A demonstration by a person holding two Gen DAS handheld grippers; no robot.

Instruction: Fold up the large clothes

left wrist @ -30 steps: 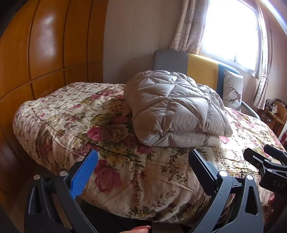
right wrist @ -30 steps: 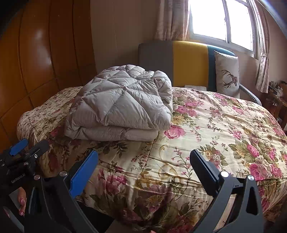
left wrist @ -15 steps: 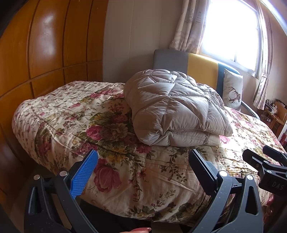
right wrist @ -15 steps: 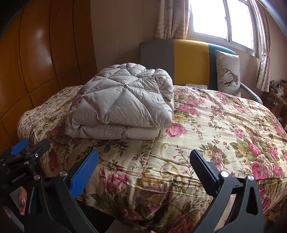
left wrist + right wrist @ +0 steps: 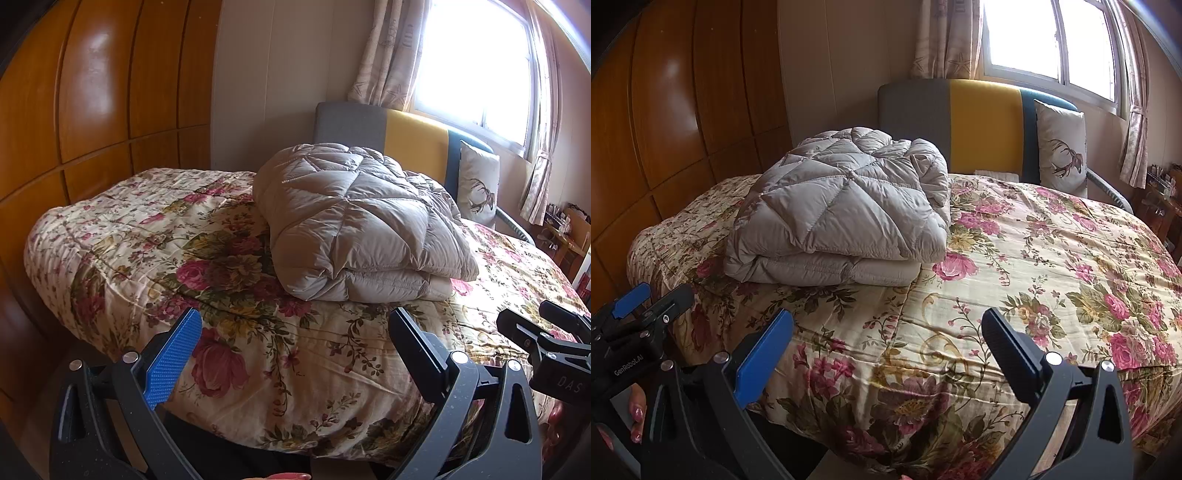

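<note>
Along the bottom edge of both wrist views, the two black hand-held grippers stood nearest the lens. The left gripper point(image 5: 293, 332) had its fingers spread wide, a blue ribbed pad point(image 5: 173, 360) at lower left and a black finger at lower right, with nothing between them but the bedcover beyond. The right gripper point(image 5: 886, 334) was likewise spread wide and held nothing, its blue pad point(image 5: 762, 360) at lower left of its own frame. Each tool showed in the other's view: the right one at the lower right edge of the left view, the left one at the lower left edge of the right view, where pink-nailed fingertips point(image 5: 636, 413) gripped its handle. Just past the fingers lay the cream quilted bedspread printed with pink roses point(image 5: 1015, 266), covering the bed from the near edge back to the headboard. On it, in the middle of the left view and left of centre in the right view, rested the grey-beige diamond-quilted down coat point(image 5: 354, 225), folded into a thick puffy stack of layers, near the foot of the bed and well apart from both grippers. Farther back rose the padded headboard in grey, yellow and teal panels point(image 5: 982, 125), with a white cushion bearing a deer print point(image 5: 1062, 144) leaning on it at upper right. Glossy orange wooden wardrobe panels point(image 5: 92, 92) filled the left side, and a bright window with patterned curtains point(image 5: 1045, 37) sat at upper right.
</note>
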